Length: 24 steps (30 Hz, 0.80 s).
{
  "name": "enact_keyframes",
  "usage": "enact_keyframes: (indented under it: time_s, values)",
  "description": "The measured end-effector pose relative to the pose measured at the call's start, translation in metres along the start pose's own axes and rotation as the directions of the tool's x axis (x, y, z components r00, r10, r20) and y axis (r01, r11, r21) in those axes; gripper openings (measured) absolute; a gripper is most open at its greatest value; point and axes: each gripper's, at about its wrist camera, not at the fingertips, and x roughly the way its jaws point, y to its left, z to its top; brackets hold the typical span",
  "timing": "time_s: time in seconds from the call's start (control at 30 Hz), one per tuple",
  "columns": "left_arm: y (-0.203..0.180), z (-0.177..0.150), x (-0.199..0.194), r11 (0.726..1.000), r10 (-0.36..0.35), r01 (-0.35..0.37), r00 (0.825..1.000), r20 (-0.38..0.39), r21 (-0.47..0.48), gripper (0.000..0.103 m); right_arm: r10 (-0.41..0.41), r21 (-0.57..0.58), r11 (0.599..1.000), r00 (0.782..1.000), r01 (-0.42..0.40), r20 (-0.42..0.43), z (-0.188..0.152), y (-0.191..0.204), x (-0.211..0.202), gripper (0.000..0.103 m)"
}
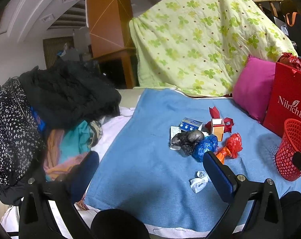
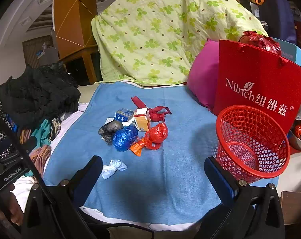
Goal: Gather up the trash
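Trash lies in a cluster on the blue blanket [image 2: 170, 179]: a black bag [image 2: 109, 130], a blue bag [image 2: 124, 137], a red bag [image 2: 157, 134] tied to an orange one [image 2: 137, 147], two small boxes [image 2: 142, 119], a red ribbon [image 2: 158, 112]. A white crumpled wad [image 2: 113, 168] lies nearer, apart from the cluster. The red mesh basket [image 2: 251, 143] stands empty on the right. My left gripper [image 1: 150, 165] is open above the blanket, short of the white wad [image 1: 199, 180]. My right gripper [image 2: 153, 171] is open, its right finger close to the basket.
A heap of dark and coloured clothes [image 1: 51, 107] fills the left. A green clover quilt [image 2: 160, 29] and a pink cushion [image 2: 204, 79] stand behind. A red paper bag [image 2: 259, 83] rises behind the basket. A hand on the other gripper [image 2: 9, 179] shows at the left edge.
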Motion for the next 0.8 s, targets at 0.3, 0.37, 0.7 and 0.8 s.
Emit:
enact_keyframes:
  time_s: [0.3,0.37,0.7,0.8]
  values:
    - [0.002,-0.002,0.002,1.000,-0.004,0.003,1.000,-0.005,-0.002,0.103,0.003,0.009,1.000,0.999,-0.002,-0.032,0.000,0.002,0.002,0.103]
    - [0.003,-0.003,0.005,1.000,-0.003,0.003,1.000,-0.009,-0.004,0.103,0.014,0.029,1.000,0.999,-0.012,-0.049,0.003,0.003,0.004,0.103]
    - [0.006,-0.015,0.038,0.998,-0.058,0.056,0.995,-0.082,-0.029,0.103,0.055,0.019,0.998,0.995,-0.054,-0.078,0.013,0.001,0.046,0.103]
    - [0.007,-0.026,0.062,0.994,-0.100,0.094,0.983,-0.152,-0.048,0.103,0.088,0.035,0.996,0.988,-0.085,-0.124,0.015,-0.006,0.082,0.103]
